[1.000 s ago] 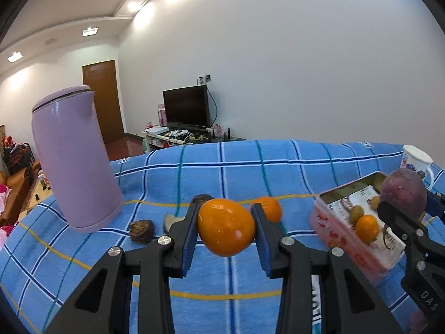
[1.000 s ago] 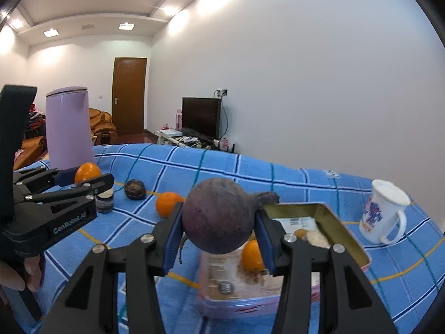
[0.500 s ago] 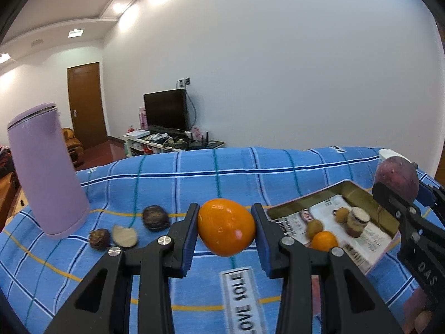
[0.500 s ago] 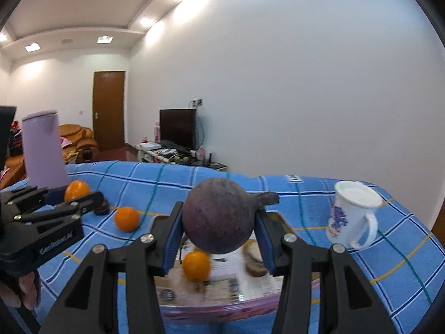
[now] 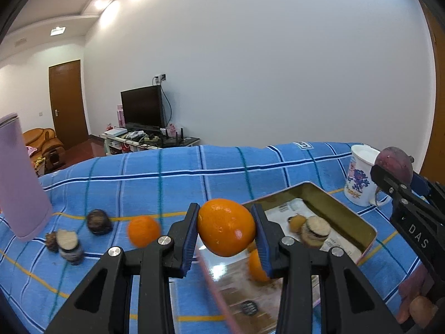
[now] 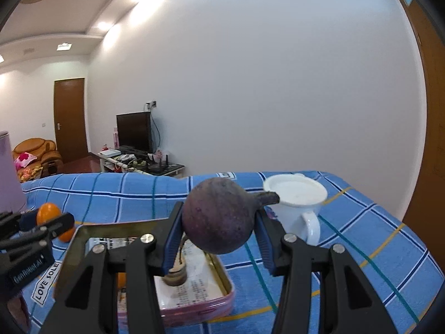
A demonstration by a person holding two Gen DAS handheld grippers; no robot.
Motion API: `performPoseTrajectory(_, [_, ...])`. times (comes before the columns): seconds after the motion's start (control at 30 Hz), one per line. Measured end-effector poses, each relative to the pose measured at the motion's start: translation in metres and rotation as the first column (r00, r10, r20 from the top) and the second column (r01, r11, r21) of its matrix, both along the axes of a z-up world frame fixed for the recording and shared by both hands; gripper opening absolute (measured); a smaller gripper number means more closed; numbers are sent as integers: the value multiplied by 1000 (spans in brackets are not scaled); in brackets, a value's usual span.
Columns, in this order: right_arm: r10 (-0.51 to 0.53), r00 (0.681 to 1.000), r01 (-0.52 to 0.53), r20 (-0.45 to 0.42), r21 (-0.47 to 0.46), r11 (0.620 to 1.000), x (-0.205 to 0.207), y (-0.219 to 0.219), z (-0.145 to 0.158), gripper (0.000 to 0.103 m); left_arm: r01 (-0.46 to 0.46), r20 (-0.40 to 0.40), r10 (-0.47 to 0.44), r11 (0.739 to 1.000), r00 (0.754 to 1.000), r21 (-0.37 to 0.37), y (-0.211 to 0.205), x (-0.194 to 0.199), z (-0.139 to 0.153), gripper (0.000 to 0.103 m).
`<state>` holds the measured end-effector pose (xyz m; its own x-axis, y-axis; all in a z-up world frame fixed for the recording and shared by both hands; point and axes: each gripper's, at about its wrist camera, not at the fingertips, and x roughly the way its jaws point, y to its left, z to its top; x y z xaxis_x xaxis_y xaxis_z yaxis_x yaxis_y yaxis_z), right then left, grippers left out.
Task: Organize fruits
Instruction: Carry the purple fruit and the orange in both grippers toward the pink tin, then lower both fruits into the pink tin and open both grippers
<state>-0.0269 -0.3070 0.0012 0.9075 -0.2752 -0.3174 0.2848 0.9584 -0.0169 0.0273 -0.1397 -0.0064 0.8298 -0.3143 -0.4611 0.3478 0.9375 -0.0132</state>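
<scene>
At the far left of the blue checked cloth [image 5: 278, 167] we saw a lilac kettle [image 5: 16, 178] standing upright. Just to its right, near its base, lay a few small dark fruits: a cut one showing its pale face [image 5: 68, 243], with a whole dark one [image 5: 98, 221] a little further back. Beside these a loose orange [image 5: 143, 231] rested on the cloth, blurred in the left wrist view.

Next came our left gripper [image 5: 225, 228], its blue pads pressed against both sides of an orange [image 5: 225, 226] and carrying it clear of the cloth, over the near left corner of the tin. The pink tin [image 5: 345, 214] lay open to the right of that, lined with printed paper. Inside it we could make out another orange [image 5: 254, 267], partly hidden by the gripper's right finger, a small yellowish fruit [image 5: 297, 222] and a cut dark fruit [image 5: 315, 229] touching it.

Over the tin's right part our right gripper [image 6: 219, 222] was clamped on a round purple fruit with a stubby stem [image 6: 218, 217], held above the tin's floor. Behind and right of it stood a white mug with a floral print [image 5: 360, 178], upright on the cloth just beside the tin's far right corner.
</scene>
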Motion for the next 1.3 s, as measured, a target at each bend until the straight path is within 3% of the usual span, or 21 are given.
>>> performPoseTrajectory(0.27, [32, 997, -29, -71, 31, 999, 16, 0, -10, 51, -4, -28, 5, 999, 1000, 35, -13, 8, -15, 39])
performPoseTrajectory(0.73, [129, 978, -136, -162, -31, 990, 42, 33, -26, 51, -13, -66, 18, 997, 998, 77, -13, 16, -26, 39])
performPoseTrajectory(1.17, [266, 934, -241, -239, 131, 962, 68, 21, -37, 53, -30, -142, 41, 997, 989, 76, -10, 28, -34, 39])
performPoseTrajectory(1.2, [276, 935, -245, -224, 157, 957, 67, 18, -37, 56, -30, -142, 41, 996, 989, 79, -10, 28, -34, 39])
performPoseTrajectory(1.23, [293, 934, -258, -203, 181, 949, 66, 16, -36, 73, -27, -145, 39, 996, 989, 84, -11, 28, -34, 39])
performPoseTrajectory(1.3, [307, 938, -272, -161, 208, 940, 62, 15, -34, 95, -24, -147, 37, 995, 988, 92, -12, 28, -34, 40])
